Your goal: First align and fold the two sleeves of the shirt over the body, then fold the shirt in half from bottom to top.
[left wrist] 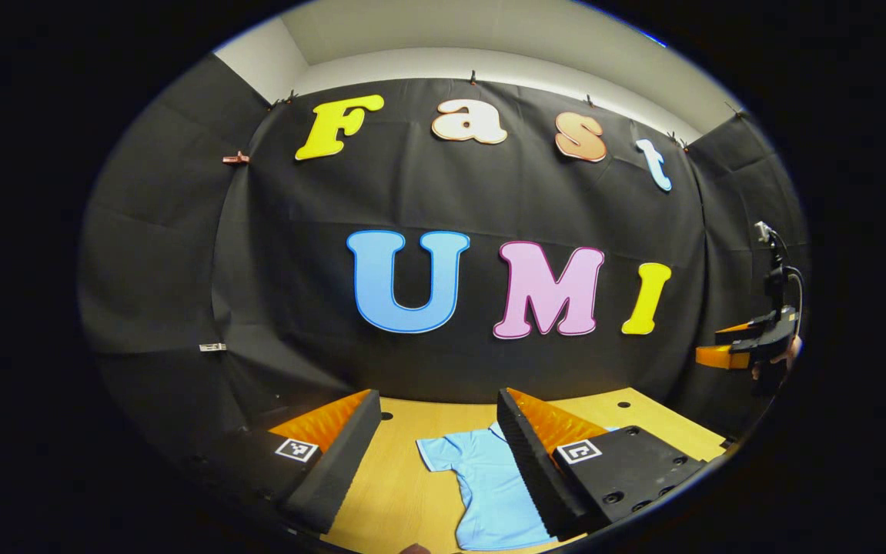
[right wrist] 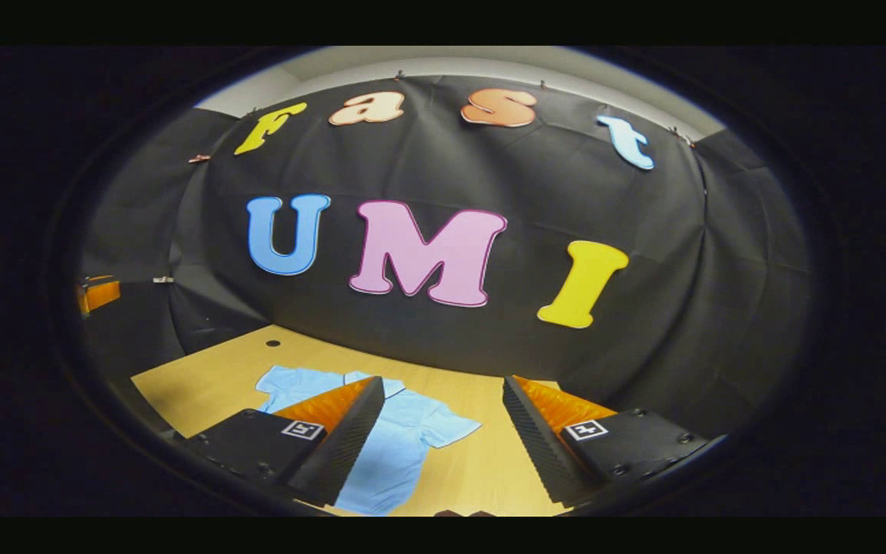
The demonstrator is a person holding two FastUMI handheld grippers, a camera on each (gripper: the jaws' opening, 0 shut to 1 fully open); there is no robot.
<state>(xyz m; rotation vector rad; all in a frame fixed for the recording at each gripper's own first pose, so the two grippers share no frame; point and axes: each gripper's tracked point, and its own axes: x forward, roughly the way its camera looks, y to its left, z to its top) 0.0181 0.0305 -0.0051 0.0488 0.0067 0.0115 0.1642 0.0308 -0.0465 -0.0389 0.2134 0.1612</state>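
Shirt (left wrist: 489, 481) lies flat and unfolded near the far edge of the surface (left wrist: 396, 492), both my left hand-held gripper (left wrist: 439, 450) and right hand-held gripper (right wrist: 443, 435) hang open above it, and a careless grasp may wrinkle the sleeve (left wrist: 439, 452).

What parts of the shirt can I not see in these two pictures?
- Left gripper view: the shirt has one side and sleeve hidden behind the left gripper, and its hem is cut off by the bottom edge.
- Right gripper view: the shirt middle is hidden behind the right gripper; its hem is cut off.
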